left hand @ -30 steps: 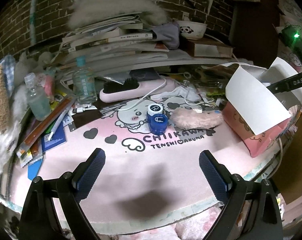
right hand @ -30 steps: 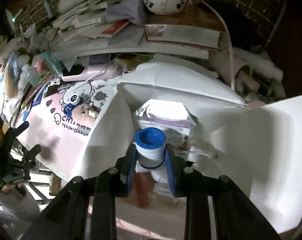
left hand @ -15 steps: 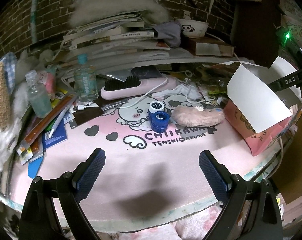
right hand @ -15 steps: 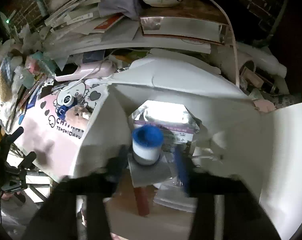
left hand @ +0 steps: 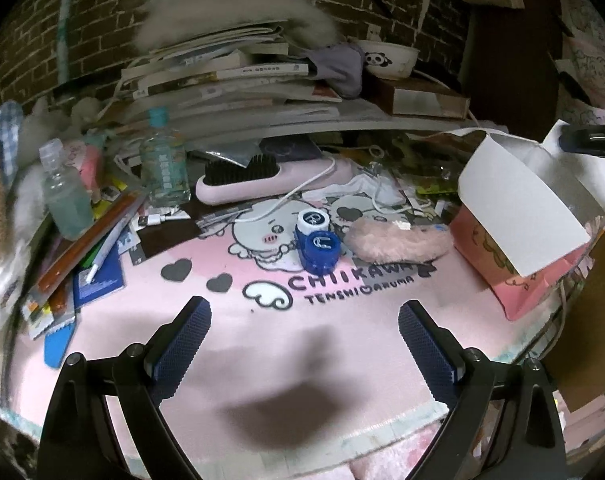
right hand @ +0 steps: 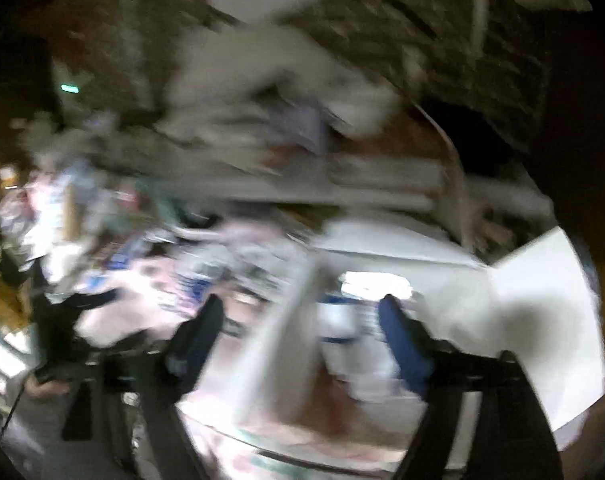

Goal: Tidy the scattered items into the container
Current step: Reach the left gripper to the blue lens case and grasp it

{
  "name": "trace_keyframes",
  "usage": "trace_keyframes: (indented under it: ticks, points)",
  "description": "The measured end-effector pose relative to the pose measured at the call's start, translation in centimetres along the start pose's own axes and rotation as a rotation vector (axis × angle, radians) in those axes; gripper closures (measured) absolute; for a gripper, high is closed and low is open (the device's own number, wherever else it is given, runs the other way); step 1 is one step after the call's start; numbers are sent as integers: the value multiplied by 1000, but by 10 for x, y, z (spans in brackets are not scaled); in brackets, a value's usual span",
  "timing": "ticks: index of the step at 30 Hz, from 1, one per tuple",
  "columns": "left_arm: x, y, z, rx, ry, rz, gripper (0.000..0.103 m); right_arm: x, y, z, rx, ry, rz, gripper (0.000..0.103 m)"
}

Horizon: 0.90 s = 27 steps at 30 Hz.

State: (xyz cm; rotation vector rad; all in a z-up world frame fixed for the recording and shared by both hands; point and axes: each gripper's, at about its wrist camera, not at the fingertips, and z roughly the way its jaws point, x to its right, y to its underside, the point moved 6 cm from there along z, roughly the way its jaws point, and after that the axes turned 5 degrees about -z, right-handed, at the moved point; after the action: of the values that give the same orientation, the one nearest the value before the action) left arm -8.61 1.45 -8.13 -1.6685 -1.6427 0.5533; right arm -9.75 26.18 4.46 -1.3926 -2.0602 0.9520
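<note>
While the pink box (left hand: 514,276) stands with its white flaps (left hand: 518,200) up at the right edge of the bench (left hand: 286,344), the small things left to tidy lie well apart from it on the pink mat: a blue lens case (left hand: 317,242) in the middle, and a fluffy pink pouch (left hand: 398,238) just beside it, on the side toward the box. The open flaps make the box ready to receive things from above. Inside it, in the blurred right wrist view, a white jar (right hand: 338,320) with a blue band seems to rest among other contents; I cannot tell more. The right tool (right hand: 302,320) is over the box with its jaws wide apart and nothing between the pads, which I judge to mean the jar is released. The left tool (left hand: 302,344) hangs above the bare front part of the mat, also spread wide and empty, pointing toward the lens case; probably it waits there so that it can take this next. Behind, bottles (left hand: 164,164), a brush (left hand: 262,184) and stacked books (left hand: 230,76) crowd the back.
</note>
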Motion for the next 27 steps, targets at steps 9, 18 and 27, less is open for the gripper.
trace_keyframes:
  ticks: [9,18,27]
  points:
    - [1,-15,37,-26,51,15,12,-112,60,19,58,-248,-172,21]
    - [13,-23,93,-118,3,23,45,-140,105,47,-8,-318,-194,21]
    - [25,-29,108,-111,-57,65,69,-121,107,53,-23,-316,-127,21]
